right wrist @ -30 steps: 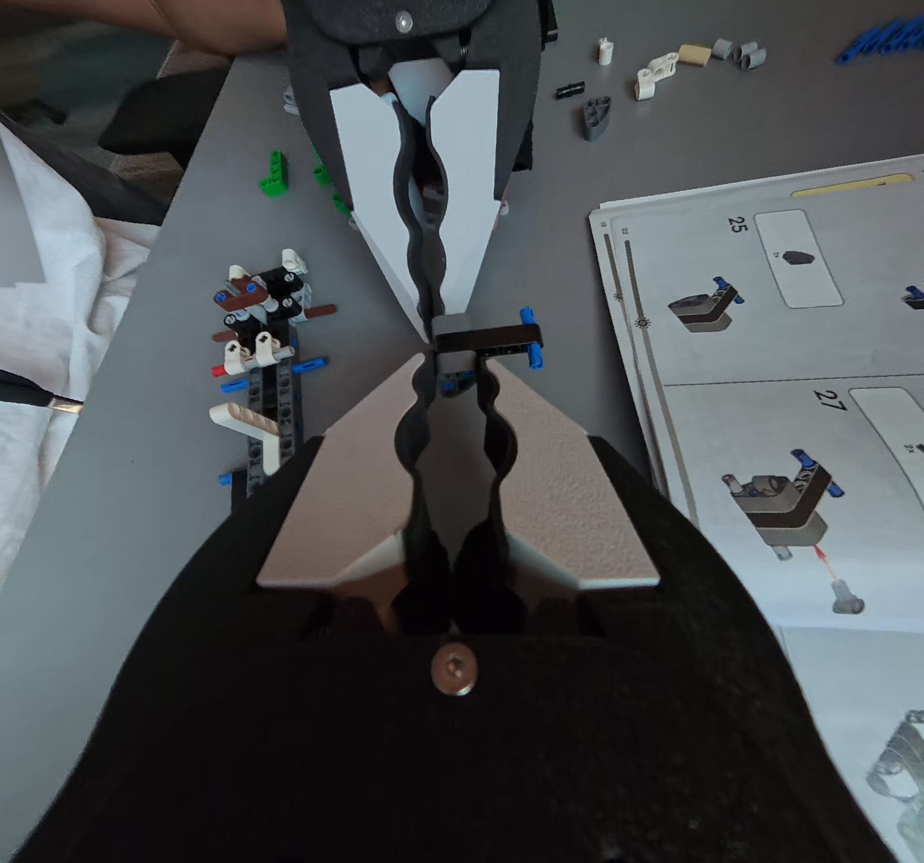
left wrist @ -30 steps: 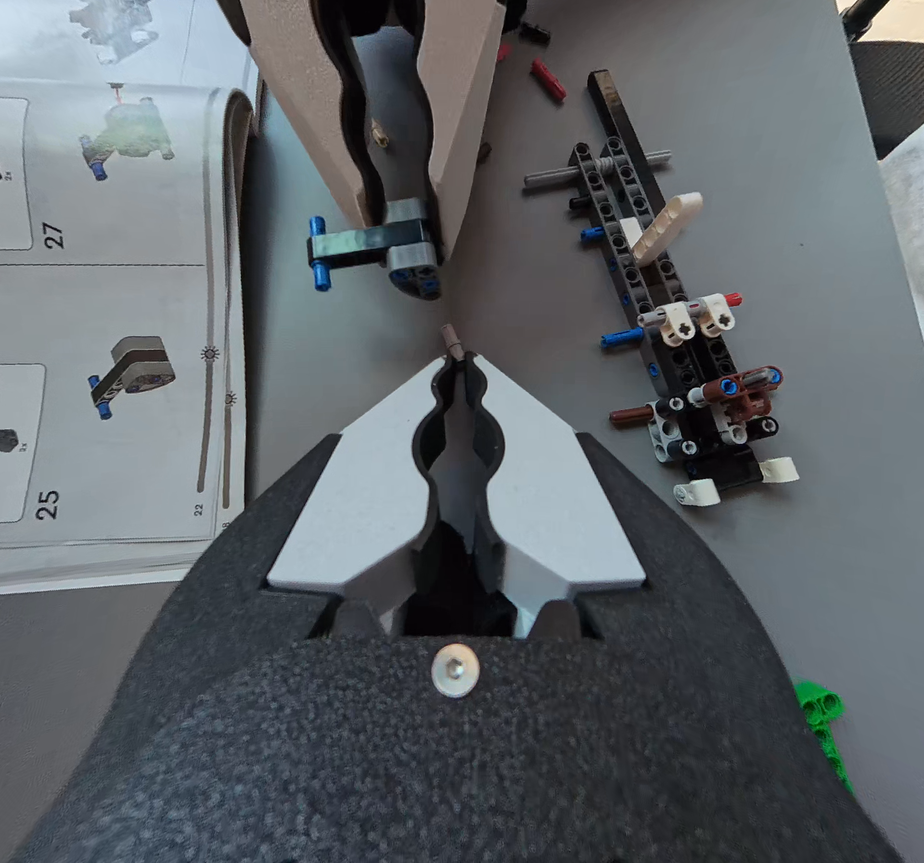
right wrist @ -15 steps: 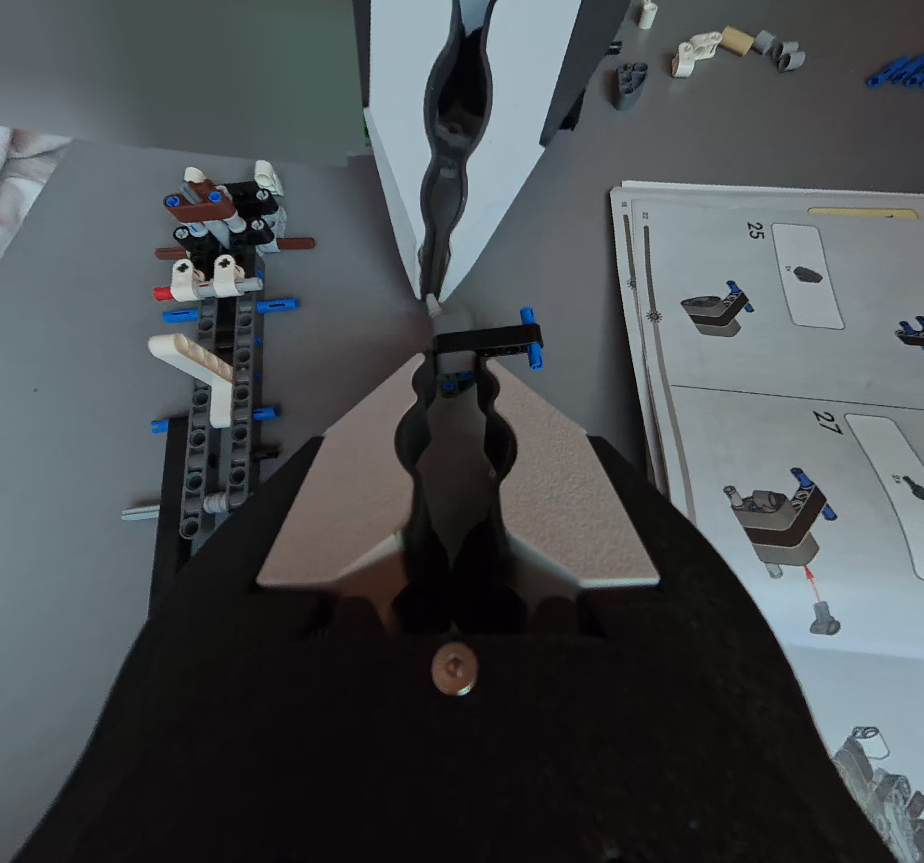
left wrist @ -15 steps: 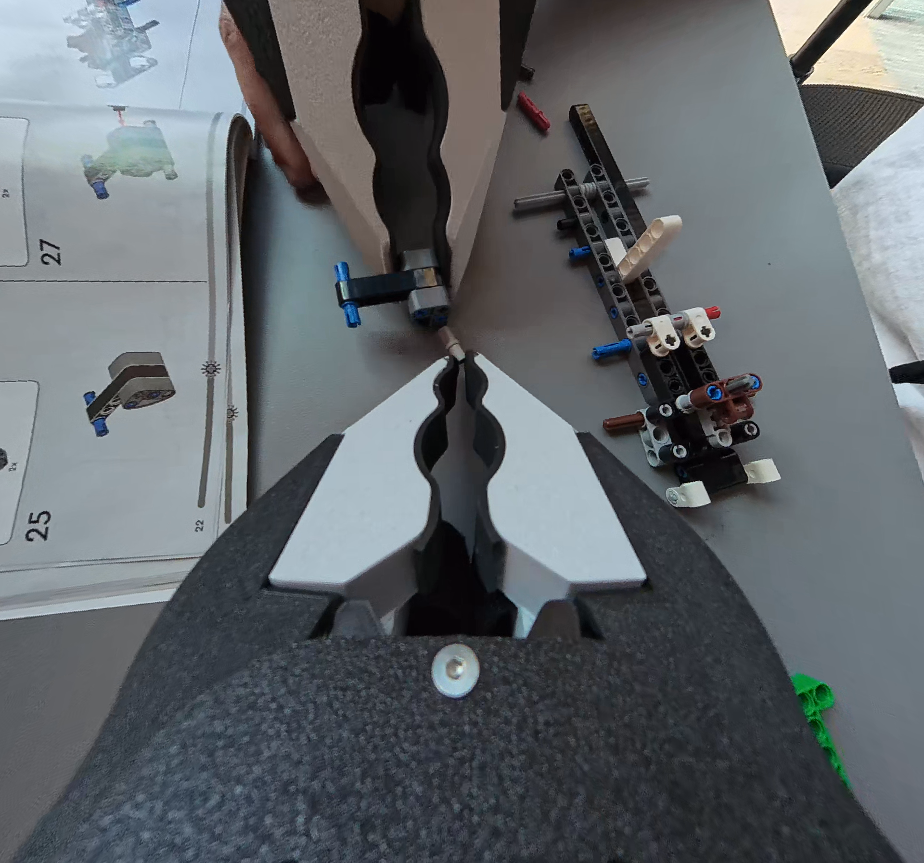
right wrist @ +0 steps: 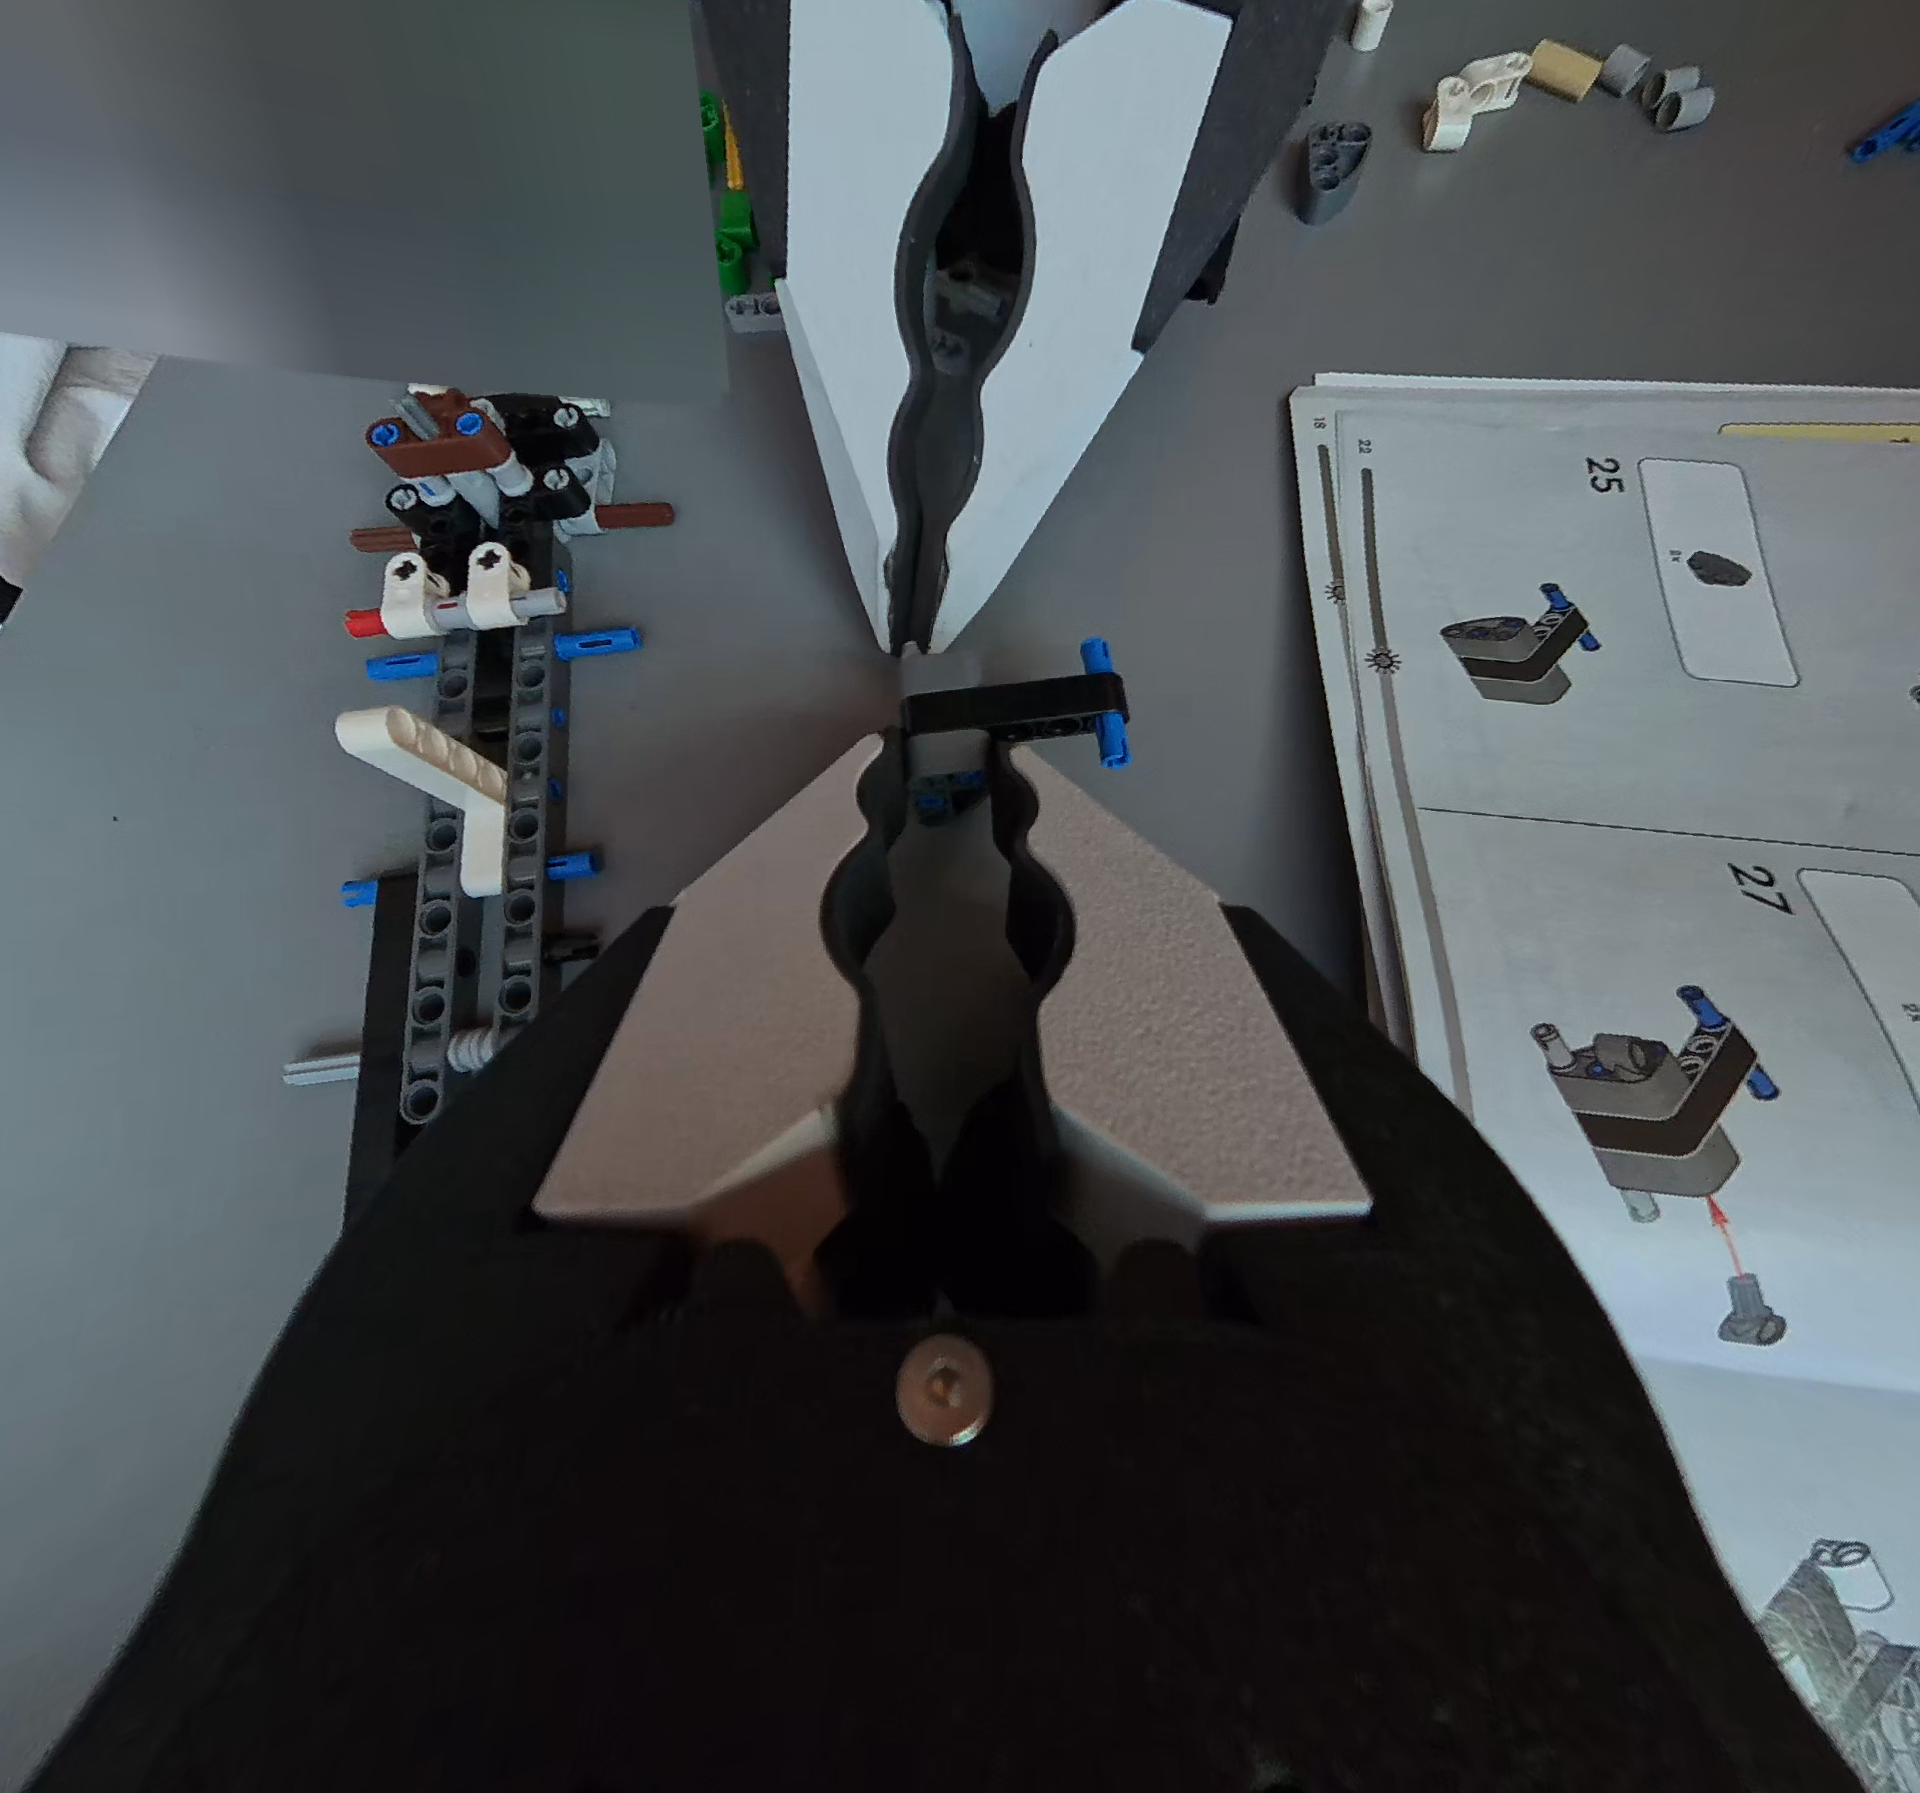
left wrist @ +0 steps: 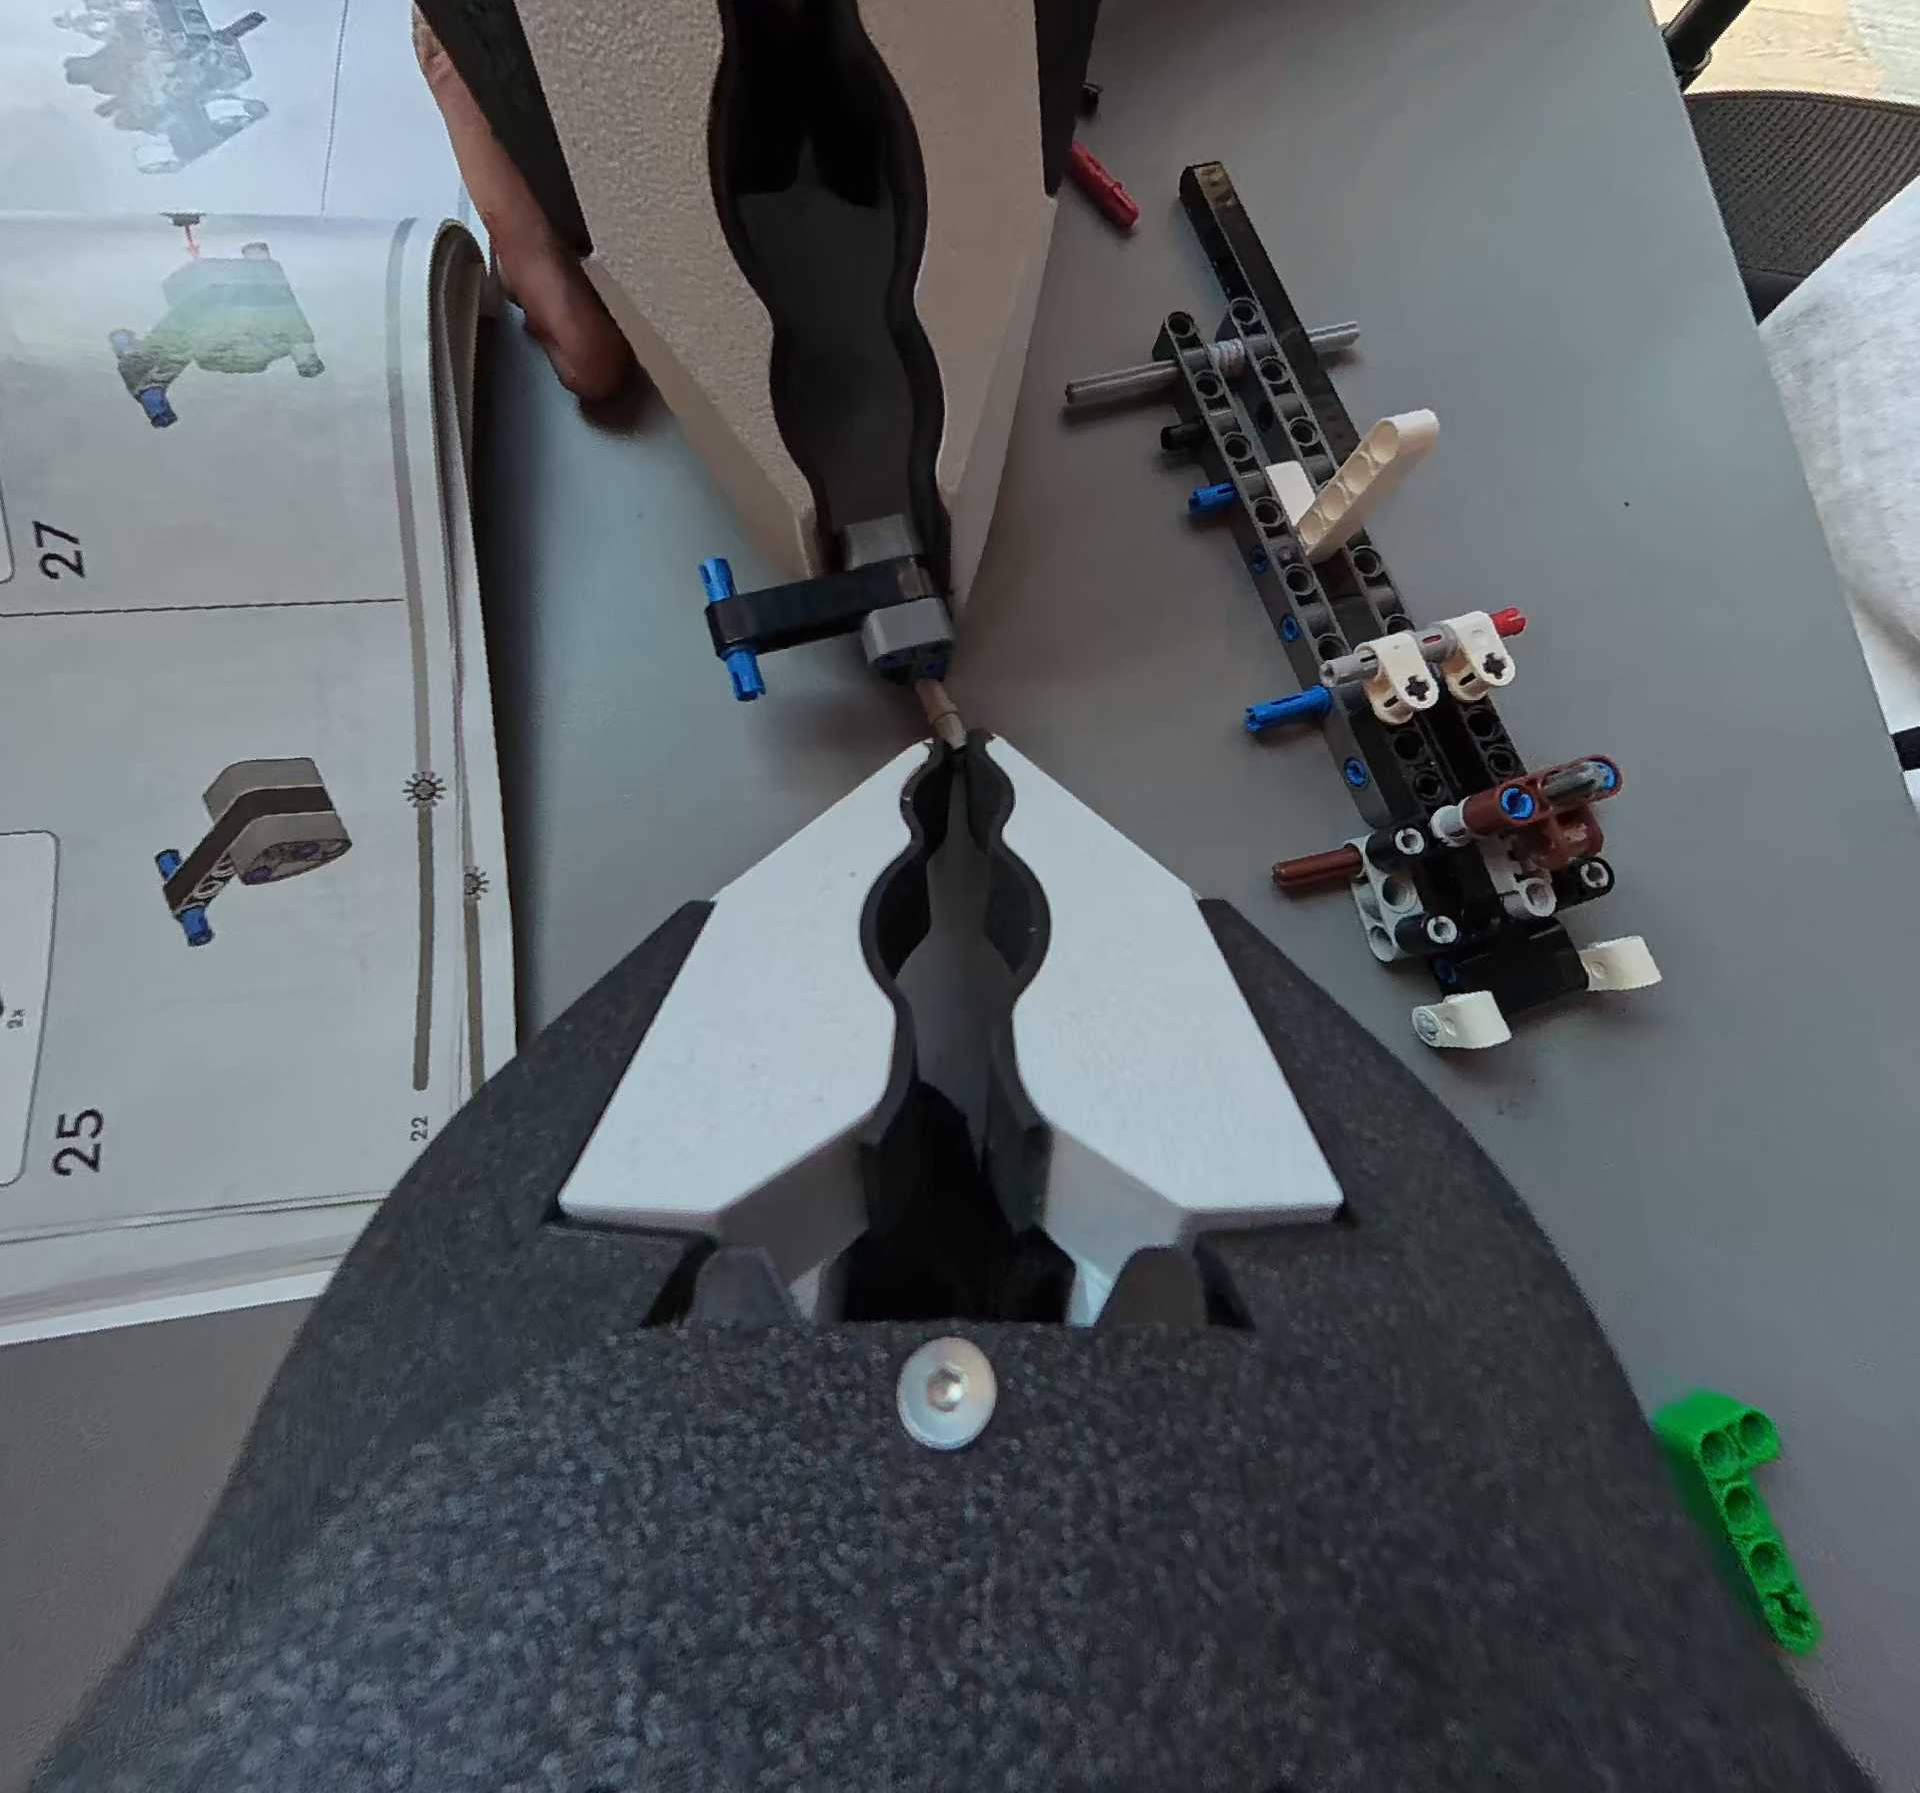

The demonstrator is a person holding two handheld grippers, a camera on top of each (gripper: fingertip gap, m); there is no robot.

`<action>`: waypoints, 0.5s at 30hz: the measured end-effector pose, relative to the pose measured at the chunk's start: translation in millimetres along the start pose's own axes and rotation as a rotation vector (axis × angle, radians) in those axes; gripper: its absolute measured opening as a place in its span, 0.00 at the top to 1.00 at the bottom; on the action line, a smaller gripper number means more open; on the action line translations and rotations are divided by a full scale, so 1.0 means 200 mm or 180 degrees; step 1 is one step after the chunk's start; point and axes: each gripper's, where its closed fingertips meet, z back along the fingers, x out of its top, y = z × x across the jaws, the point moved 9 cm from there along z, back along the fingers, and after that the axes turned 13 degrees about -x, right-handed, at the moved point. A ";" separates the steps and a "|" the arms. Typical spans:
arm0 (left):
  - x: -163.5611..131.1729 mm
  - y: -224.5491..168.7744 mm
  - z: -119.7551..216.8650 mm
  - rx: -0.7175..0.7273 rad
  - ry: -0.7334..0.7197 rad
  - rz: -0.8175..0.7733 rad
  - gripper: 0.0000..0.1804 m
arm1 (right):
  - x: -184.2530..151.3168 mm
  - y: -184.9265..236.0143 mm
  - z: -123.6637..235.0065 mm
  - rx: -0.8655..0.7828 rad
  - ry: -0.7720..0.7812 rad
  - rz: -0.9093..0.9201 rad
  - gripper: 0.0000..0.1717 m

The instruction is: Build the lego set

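The grey table top [left wrist: 1403, 81] carries everything here, with an open printed instruction booklet [left wrist: 208, 600] lying along one side and a long dark-grey and black studless-beam chassis [left wrist: 1351, 600], dotted with blue pins, white connectors and a brown block, lying along the other. A bent green beam [left wrist: 1735, 1504] sits apart near the table edge, and loose small grey, white and tan parts [right wrist: 1558, 81] lie scattered beyond the booklet.

Compared with a second ago, the two grippers have drawn together: the gap that then separated the small tan-grey pin [left wrist: 940, 704] from the grey-and-black bracket with blue pins [left wrist: 852, 616] is gone, and the pin's far end now meets the underside of the bracket's grey block, seemingly at one of its holes. How deep it sits cannot be told.

The right gripper [right wrist: 940, 756] stands partly open, its dark wavy pads [right wrist: 873, 787] pressed on either side of the bracket's grey block, so the bracket is held clear of the table with its black arm and blue cross pin sticking out sideways toward the booklet. A fingertip of the person's hand [left wrist: 571, 330] rests on the table behind it.

The left gripper [left wrist: 951, 751] is closed almost completely, its tips pinching the near end of the pin, which points straight at the bracket just ahead.
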 end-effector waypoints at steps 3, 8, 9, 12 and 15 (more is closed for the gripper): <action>0.00 0.01 0.00 -0.0043 0.0009 -0.0006 0.99 | 0.00 0.00 0.00 0.0043 0.0027 -0.0045 0.91; 0.01 0.02 0.00 -0.0096 0.0014 0.0011 0.99 | 0.00 -0.01 0.00 0.0086 0.0080 -0.0136 0.91; 0.01 0.02 0.00 -0.0088 0.0015 0.0005 0.99 | 0.01 -0.01 0.00 0.0077 0.0085 -0.0133 0.91; 0.01 0.01 0.00 -0.0063 0.0015 0.0002 0.99 | 0.00 -0.01 0.00 0.0042 0.0040 -0.0084 0.91; 0.01 0.02 0.00 -0.0073 0.0021 -0.0010 0.99 | 0.00 -0.01 0.00 0.0050 -0.0011 0.0008 0.91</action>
